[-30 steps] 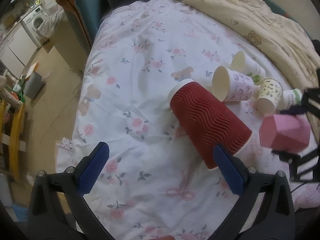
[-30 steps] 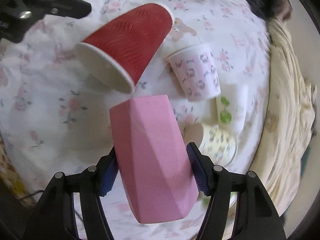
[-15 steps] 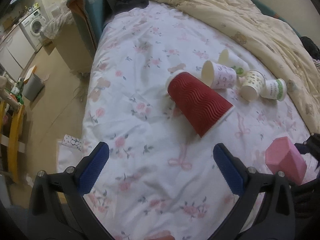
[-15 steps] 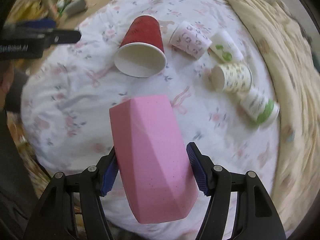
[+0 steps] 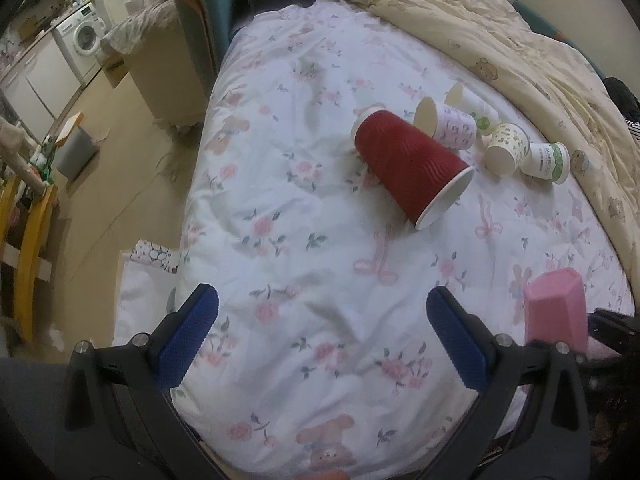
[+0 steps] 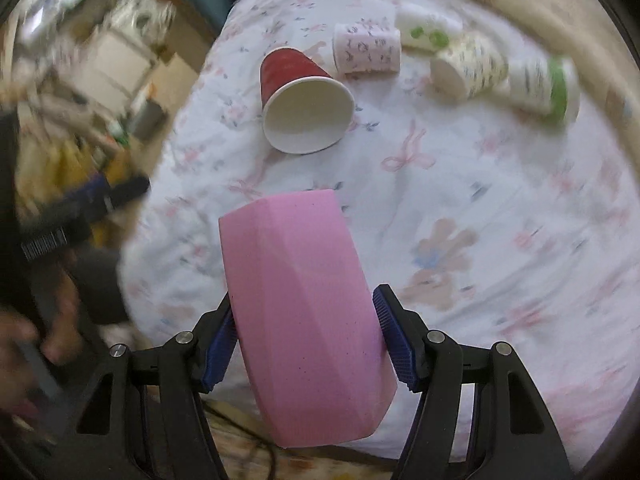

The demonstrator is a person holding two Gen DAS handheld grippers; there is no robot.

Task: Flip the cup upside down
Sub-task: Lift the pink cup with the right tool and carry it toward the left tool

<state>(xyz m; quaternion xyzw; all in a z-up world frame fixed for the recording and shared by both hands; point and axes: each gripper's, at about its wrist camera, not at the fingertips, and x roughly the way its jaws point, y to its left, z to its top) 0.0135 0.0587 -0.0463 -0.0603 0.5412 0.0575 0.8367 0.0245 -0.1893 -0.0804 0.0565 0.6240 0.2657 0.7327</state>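
The pink cup [image 6: 304, 312] sits clamped between the blue pads [image 6: 390, 338] of the right gripper [image 6: 304, 340], held in the air above the near edge of the bed [image 5: 320, 240]; its flat end points forward along the fingers and its other end hangs toward the camera, and whether that flat end is the base I cannot tell for certain; a second ago the cup hung close over the red cup [image 6: 298, 92], and it has since been drawn back and up, so the whole bed now lies well apart from it; the grip itself has not shifted on the cup; I judge this to be the carry stage, with the turning and setting down not yet done; the left gripper [image 5: 320, 336] has pulled back too, its jaws wide apart and holding nothing, hovering over the flowered sheet near the bed's edge; the red cup lies on its side with its white mouth toward the right gripper; beyond it four small paper cups [image 5: 452, 124] lie tipped over in a loose row, near the cream blanket [image 5: 500, 40]; the right view is blurred at its left side.
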